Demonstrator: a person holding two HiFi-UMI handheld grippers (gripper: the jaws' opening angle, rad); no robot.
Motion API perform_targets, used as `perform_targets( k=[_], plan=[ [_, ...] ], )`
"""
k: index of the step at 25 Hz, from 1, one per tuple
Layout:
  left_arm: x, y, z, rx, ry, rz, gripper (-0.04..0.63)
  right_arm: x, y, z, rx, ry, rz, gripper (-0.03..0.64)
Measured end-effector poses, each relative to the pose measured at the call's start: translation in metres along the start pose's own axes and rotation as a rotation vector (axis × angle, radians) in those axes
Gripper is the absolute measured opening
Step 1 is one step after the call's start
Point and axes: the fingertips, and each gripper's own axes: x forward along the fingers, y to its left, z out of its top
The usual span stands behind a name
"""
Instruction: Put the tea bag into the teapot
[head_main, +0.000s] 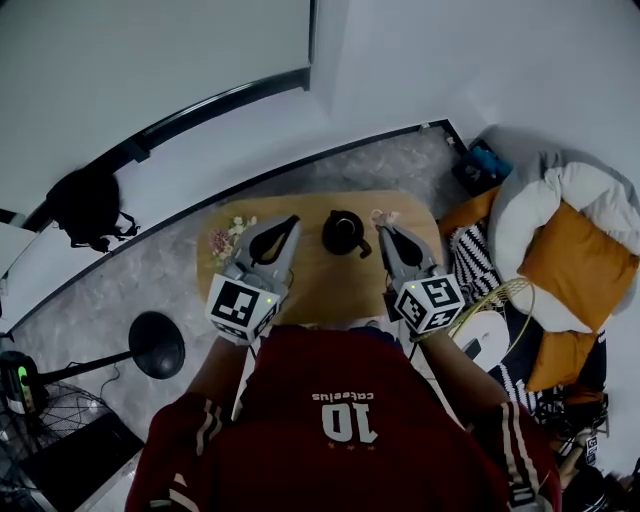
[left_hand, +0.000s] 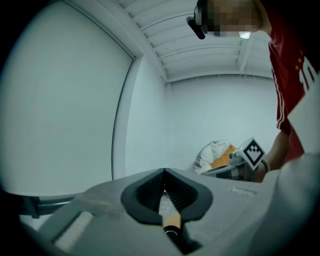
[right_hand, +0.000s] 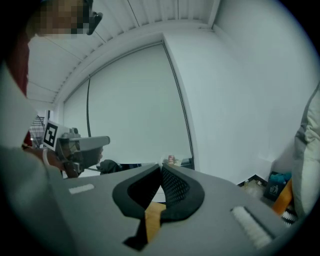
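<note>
A black teapot (head_main: 344, 232) stands at the far middle of a small wooden table (head_main: 320, 285). My left gripper (head_main: 290, 221) hovers left of the teapot, with its jaws shut and nothing between them (left_hand: 164, 171). My right gripper (head_main: 383, 233) hovers right of the teapot, its jaws also closed and empty (right_hand: 161, 165). A small pale pinkish thing (head_main: 383, 216) lies at the table's far right edge, just beyond the right gripper's tips; I cannot tell whether it is the tea bag. Each gripper view shows the other gripper across the table (left_hand: 246, 159) (right_hand: 75, 148).
A small bunch of flowers (head_main: 228, 238) lies at the table's far left corner. White and orange cushions (head_main: 560, 235) and a striped rug (head_main: 478, 265) are to the right. A black round lamp base (head_main: 157, 345) and a black bag (head_main: 88, 206) are on the floor to the left.
</note>
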Motion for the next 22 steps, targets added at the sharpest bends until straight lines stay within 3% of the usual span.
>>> perform_targets(
  k=[3,10,22],
  plan=[
    [-0.005,0.006,-0.001,-0.005,0.033,0.017,0.002,0.016,-0.01,-0.019,0.002,0.029,-0.011,-0.002],
    [-0.007,0.018,0.005,-0.049,0.008,0.058,0.002,0.055,-0.033,-0.068,-0.008,0.145,-0.02,-0.002],
    [-0.016,0.039,-0.008,-0.046,0.031,0.092,0.002,0.109,-0.069,-0.16,-0.065,0.383,-0.017,-0.001]
  ],
)
